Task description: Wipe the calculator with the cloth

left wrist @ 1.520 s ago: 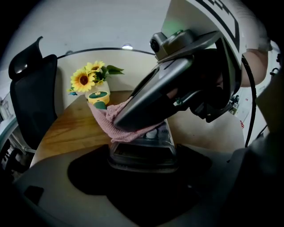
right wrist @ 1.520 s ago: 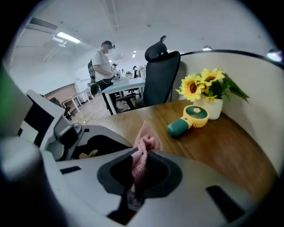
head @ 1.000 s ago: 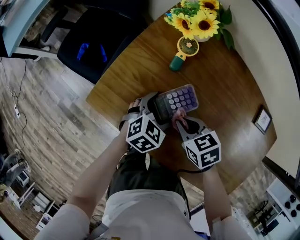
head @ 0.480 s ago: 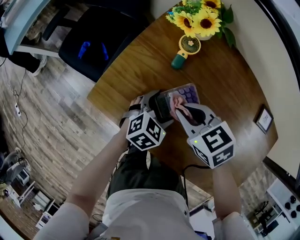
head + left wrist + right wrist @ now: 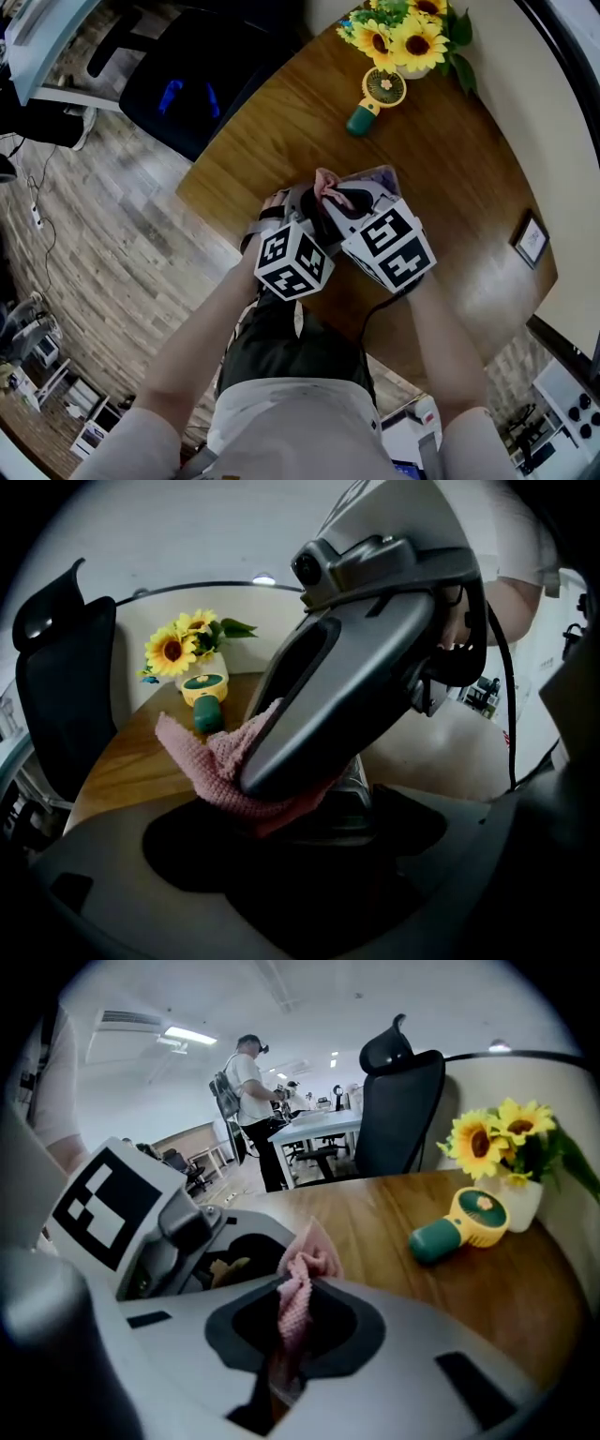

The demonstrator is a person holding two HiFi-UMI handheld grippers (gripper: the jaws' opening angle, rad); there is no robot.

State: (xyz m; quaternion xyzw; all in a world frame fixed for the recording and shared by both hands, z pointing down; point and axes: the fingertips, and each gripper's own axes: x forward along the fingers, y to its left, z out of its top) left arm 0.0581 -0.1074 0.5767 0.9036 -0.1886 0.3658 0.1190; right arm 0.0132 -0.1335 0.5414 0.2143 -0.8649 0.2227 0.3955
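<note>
The calculator (image 5: 379, 176) is held tilted above the wooden table, with my left gripper (image 5: 314, 212) shut on its near end. Only its lilac far edge shows in the head view. In the left gripper view its dark edge (image 5: 354, 787) sits between the jaws. My right gripper (image 5: 343, 198) is shut on the pink knitted cloth (image 5: 327, 182) and lies across the calculator's face, hiding the keys. The cloth (image 5: 212, 761) bunches under the right gripper's body in the left gripper view. In the right gripper view the cloth (image 5: 296, 1288) stands pinched between the jaws.
A green and yellow hand fan (image 5: 372, 100) lies on the round wooden table (image 5: 281, 122) beside a pot of sunflowers (image 5: 405, 34). A small picture frame (image 5: 531, 239) lies at the right edge. A black office chair (image 5: 183, 80) stands at the far side. A person (image 5: 246, 1082) stands far off.
My right gripper has swept with the cloth from the calculator's near right side up and left across its face, covering the keys. The left gripper has held still.
</note>
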